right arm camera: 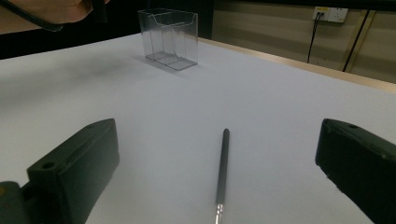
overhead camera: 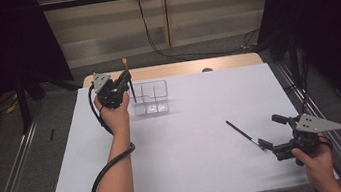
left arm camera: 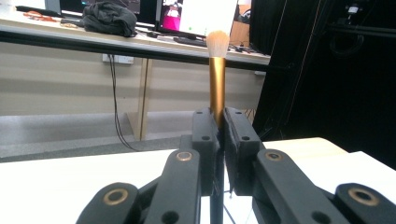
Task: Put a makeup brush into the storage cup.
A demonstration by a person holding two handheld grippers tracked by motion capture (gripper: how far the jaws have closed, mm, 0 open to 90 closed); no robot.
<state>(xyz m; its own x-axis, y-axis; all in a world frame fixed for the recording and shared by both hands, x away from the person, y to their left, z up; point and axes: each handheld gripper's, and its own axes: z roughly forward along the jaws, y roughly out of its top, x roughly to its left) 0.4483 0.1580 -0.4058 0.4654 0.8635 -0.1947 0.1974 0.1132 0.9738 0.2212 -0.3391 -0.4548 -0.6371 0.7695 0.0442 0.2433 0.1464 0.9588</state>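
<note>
The left tongs [overhead camera: 126,84] squeeze a makeup brush [overhead camera: 129,79] upright, just beside the clear holder [overhead camera: 151,98]. Lower it straight into a slot. The right tongs [right arm camera: 219,158] gape wide around a thin brush [right arm camera: 222,170] lying on the counter [overhead camera: 190,143], well apart from the holder.

Makeup brush [left arm camera: 217,79]: gold ferrule, pale beige-white bristles, black handle. Left gripper [left arm camera: 220,122] black w/ brass-coloured pins; right gripper [right arm camera: 219,163] also black, grey plate on top. Thin brush [right arm camera: 222,165] lying on table: dark grey handle, silver ferrule. Organizer box [right arm camera: 169,38] clear, no pattern. Table [overhead camera: 189,138] plain white, light wood edge.
</note>
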